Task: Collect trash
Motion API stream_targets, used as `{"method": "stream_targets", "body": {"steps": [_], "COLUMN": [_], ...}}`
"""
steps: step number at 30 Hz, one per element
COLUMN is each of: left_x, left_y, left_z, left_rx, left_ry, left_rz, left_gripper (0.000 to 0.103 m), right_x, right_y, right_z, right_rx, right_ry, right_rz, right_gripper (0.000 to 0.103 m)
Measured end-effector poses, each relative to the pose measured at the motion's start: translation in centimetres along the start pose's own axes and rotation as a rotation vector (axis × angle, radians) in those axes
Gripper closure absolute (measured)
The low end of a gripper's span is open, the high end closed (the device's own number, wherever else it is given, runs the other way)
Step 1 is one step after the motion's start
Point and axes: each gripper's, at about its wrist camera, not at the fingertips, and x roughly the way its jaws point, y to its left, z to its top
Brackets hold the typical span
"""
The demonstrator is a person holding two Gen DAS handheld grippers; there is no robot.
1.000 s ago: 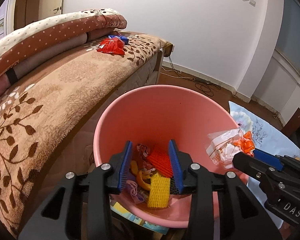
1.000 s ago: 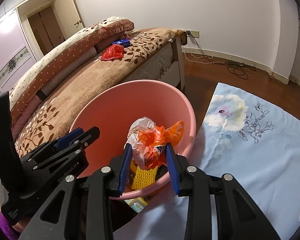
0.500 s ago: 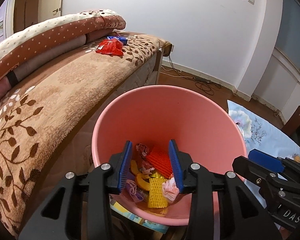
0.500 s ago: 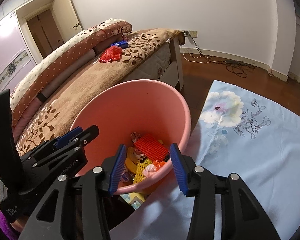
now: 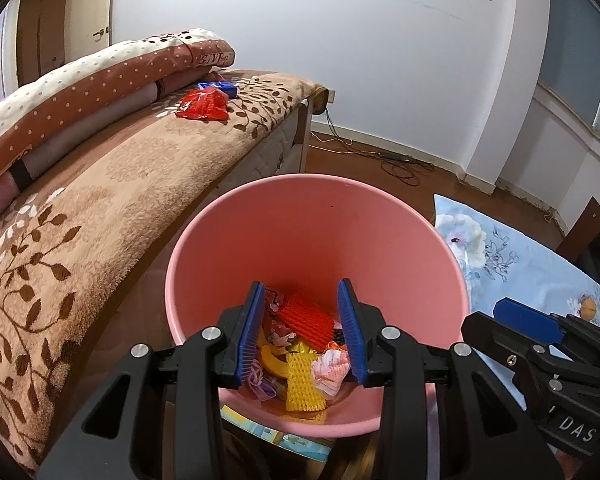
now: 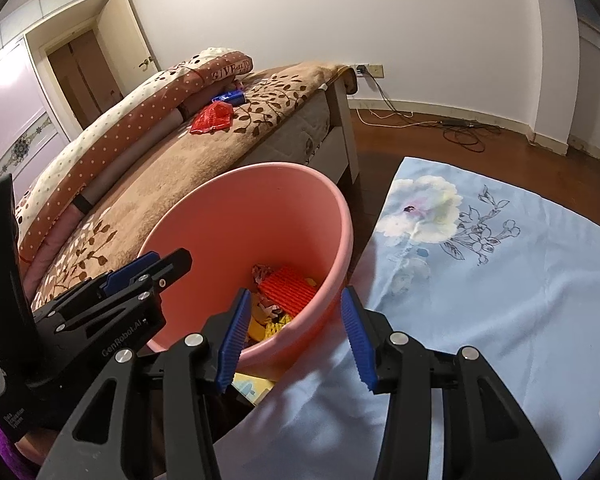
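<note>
Trash left to collect: red wrapper (image 5: 202,106) and blue packet (image 5: 220,88), both on the bed (image 5: 100,184), far beyond the pink bucket (image 5: 316,248), w/ the blue one just behind the red. Left gripper (image 5: 305,334) hangs over the bucket's near side, fingers moderately apart, nothing btwn them. Right gripper (image 6: 296,338) sits at the bucket's rim on the side away from the bed; its jaws have just been opening, now wide and empty. Left looks nearer the bed, so prob. the better reach. Red wrapper's long axis runs roughly across the bed.
</note>
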Motion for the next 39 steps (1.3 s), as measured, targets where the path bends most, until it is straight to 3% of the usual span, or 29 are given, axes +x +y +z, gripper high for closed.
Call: {"method": "stream_targets", "body": {"steps": [1,12,14,15,30,39], "left_x": [0.0,-0.6,-0.8,-0.8,-2.0,-3.1], "left_y": [-0.1,-0.5,-0.6,-0.6,-1.2,-1.9], "left_z": [0.0,0.0,0.1,0.1,-0.1,-0.4], "left_rx": [0.001,0.012,0.011,0.009,0.005,0.016], "left_ry": [0.002,0.002,0.001,0.001,-0.008,-0.022], "left_rz": [-0.002,0.003,0.005,0.005,-0.012,-0.020], "left_gripper": [0.065,0.064,0.051,0.050,0.047,0.045], "right_x": [-0.1,-1.1,-1.3,-1.3,-3.1,-5.3], "right_y": [-0.1,0.0,0.1,0.2,-0.1,-0.1], "right_z": [0.0,-0.3,-0.4,-0.4,-1.9,-2.5], "right_rx": [0.000,-0.012,-0.016,-0.018,-0.042,-0.054], "right_ry": [-0.002,-0.030,-0.035,-0.037,-0.086,-0.161], "right_rz": [-0.003,-0.010,-0.011,-0.011,-0.051,-0.087], "right_gripper": [0.050,0.049,0.049,0.049,0.045,0.042]}}
